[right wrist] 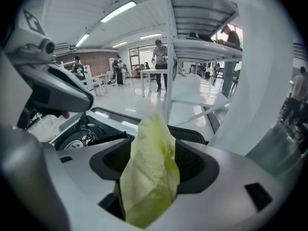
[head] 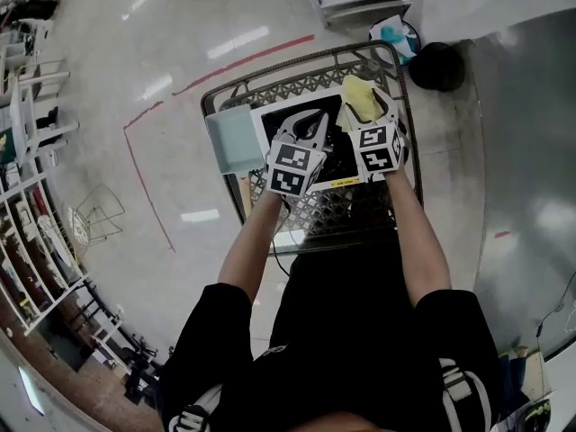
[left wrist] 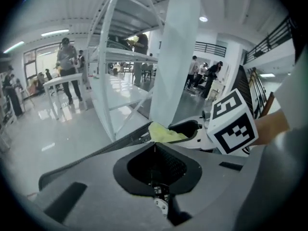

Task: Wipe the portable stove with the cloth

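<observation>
Right gripper (right wrist: pixel 153 148) is clamped on the yellow cloth (right wrist: pixel 149 177), which bunches between the jaws and sticks out past the tips. It's held above the far right part of the portable stove (head: pixel 266 121) on the black lattice table (head: pixel 297 83). Left gripper (left wrist: pixel 155 154) has jaws together, nothing in them, just left of the right one, over the stove.

A yellow cloth (right wrist: pixel 150 177) is found clamped between the fingers (right wrist: pixel 195 163) of the right gripper (right wrist: pixel 150 170) — its free end is stood upright above them. The portable stove (right wrist: pixel 77 138) is observed at lower left, with its burner ring exposed, beneath the left gripper (right wrist: pixel 72 97). White shelving (right wrist: pixel 197 47) and standing people (right wrist: pixel 160 64) are noted behind.
</observation>
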`<state>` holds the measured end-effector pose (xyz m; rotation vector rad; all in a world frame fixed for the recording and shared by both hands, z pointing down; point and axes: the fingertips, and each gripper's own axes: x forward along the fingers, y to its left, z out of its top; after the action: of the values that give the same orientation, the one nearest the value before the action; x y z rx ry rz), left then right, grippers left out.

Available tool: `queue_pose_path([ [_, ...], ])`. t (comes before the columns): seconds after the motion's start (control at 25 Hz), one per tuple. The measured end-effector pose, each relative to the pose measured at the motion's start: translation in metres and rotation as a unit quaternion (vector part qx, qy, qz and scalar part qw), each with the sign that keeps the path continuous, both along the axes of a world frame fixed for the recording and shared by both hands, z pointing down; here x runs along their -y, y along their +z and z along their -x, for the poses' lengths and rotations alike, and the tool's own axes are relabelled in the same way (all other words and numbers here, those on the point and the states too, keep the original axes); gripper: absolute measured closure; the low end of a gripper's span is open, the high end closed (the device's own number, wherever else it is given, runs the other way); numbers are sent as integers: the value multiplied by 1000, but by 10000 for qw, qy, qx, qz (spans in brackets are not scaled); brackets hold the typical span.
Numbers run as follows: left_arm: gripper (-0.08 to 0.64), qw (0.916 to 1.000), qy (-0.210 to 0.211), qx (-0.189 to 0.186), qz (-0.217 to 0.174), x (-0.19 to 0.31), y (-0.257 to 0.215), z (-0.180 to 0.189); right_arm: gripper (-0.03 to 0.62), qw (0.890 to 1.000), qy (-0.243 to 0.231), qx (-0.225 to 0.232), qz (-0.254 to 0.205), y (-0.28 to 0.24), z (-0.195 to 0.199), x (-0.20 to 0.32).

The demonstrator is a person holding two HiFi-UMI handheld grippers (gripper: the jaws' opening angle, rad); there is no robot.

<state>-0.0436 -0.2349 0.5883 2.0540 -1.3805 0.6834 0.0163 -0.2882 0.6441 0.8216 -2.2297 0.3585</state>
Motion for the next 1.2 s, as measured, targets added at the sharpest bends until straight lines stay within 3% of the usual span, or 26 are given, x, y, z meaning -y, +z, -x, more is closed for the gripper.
queue_pose_path([
  [0.12, 543, 9975, 629, 261, -186, 22, -15, -12, 311, 9991, 86, 378, -143, -17, -7, -1],
  [0.24, 540, 9881, 1412, 551, -271, 37, -20, -30, 313, 9971, 211, 706, -201, -32, -18, -5],
  [0.28, 512, 9826, 1712, 675, -261, 39, -18, -38, 318, 9960, 301, 798, -263, -37, -24, -7],
  [0.32, 449, 9749, 2052, 829, -237, 39, -14, -47, 364, 9947, 410, 875, -346, -43, -31, -9],
  [0.4, 369, 9511, 2812, 1257, -224, 39, -4, -65, 476, 9923, 588, 943, -555, -52, -45, -13],
  [0.48, 362, 9208, 3478, 1735, -306, 38, 7, -80, 578, 9915, 705, 883, -650, -52, -57, -17],
  [0.64, 362, 8662, 4423, 2306, -314, 38, 30, -101, 580, 9938, 726, 716, -446, -39, -71, -27],
  [0.8, 360, 7928, 5387, 2848, -121, 27, 51, -111, 580, 9933, 739, 826, -335, -40, -73, -39],
  [0.84, 360, 7784, 5550, 2932, -74, 25, 54, -112, 580, 9931, 737, 854, -322, -40, -74, -42],
  [0.92, 362, 7588, 5726, 3105, -3, 25, 63, -113, 580, 9931, 730, 875, -276, -40, -77, -49],
  [1.0, 385, 7474, 5760, 3309, 21, 30, 71, -110, 580, 9932, 713, 888, -230, -39, -81, -54],
  [1.04, 448, 7456, 5742, 3382, 1, 33, 73, -109, 580, 9933, 695, 892, -220, -39, -82, -56],
  [1.08, 501, 7471, 5701, 3419, -20, 36, 76, -108, 580, 9935, 677, 893, -219, -40, -84, -58],
  [1.2, 525, 7639, 5521, 3341, 45, 43, 83, -104, 580, 9936, 685, 876, -210, -39, -88, -59],
])
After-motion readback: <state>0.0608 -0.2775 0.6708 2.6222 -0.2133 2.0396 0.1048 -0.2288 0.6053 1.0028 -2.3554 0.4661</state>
